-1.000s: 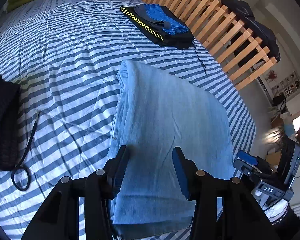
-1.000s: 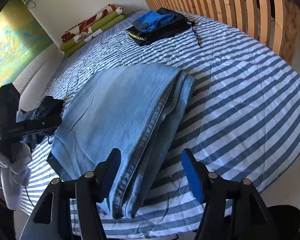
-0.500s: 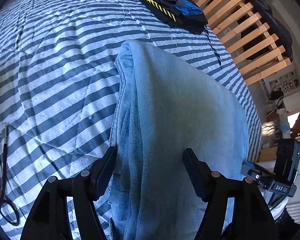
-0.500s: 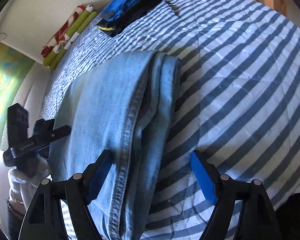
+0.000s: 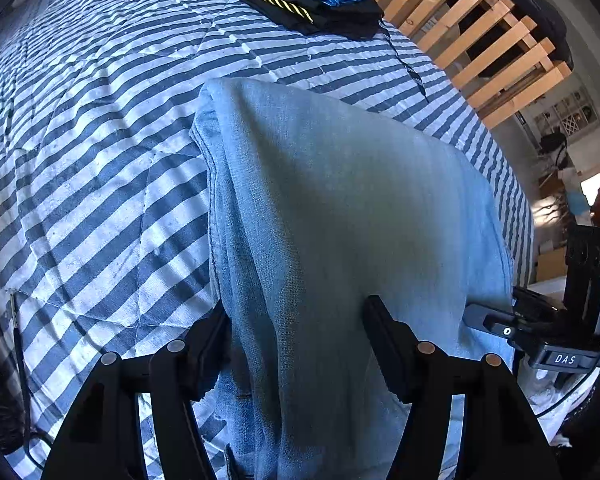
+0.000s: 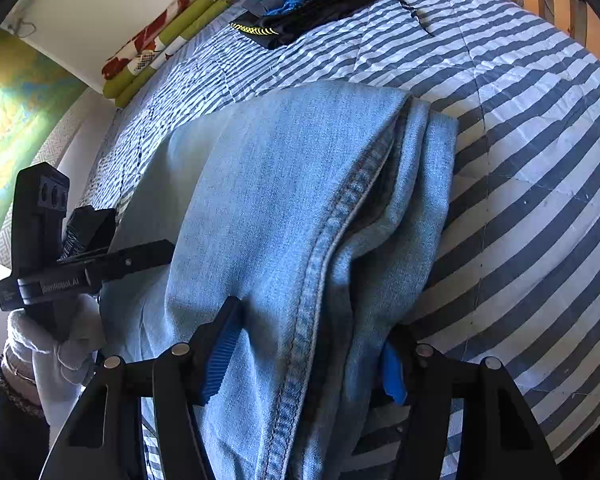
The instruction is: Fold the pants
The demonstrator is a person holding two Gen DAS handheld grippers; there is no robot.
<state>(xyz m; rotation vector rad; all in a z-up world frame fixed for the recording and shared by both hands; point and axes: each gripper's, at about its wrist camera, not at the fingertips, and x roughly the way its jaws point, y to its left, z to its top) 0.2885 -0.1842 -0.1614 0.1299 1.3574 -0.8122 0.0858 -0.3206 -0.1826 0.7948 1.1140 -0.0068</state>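
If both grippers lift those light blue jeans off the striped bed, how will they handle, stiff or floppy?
Probably floppy: the jeans already sag and crease over the striped bedspread, so unheld parts would likely droop. The stacked layers and thick seam suggest some weight for their size. The woven denim looks unlikely to slip from either closing hand-held gripper.

Item one: white letters "DAS" on a small dark plate on the body of the right tool [image 5: 565,336], seen at the near right edge of the left wrist view. Item two: pale lettering on the dark side bar of the left tool [image 6: 84,268], at the left of the right wrist view, which seems to read "GenRobot.AI", though its first letters are blurred. No other readable text, number or sign appears.
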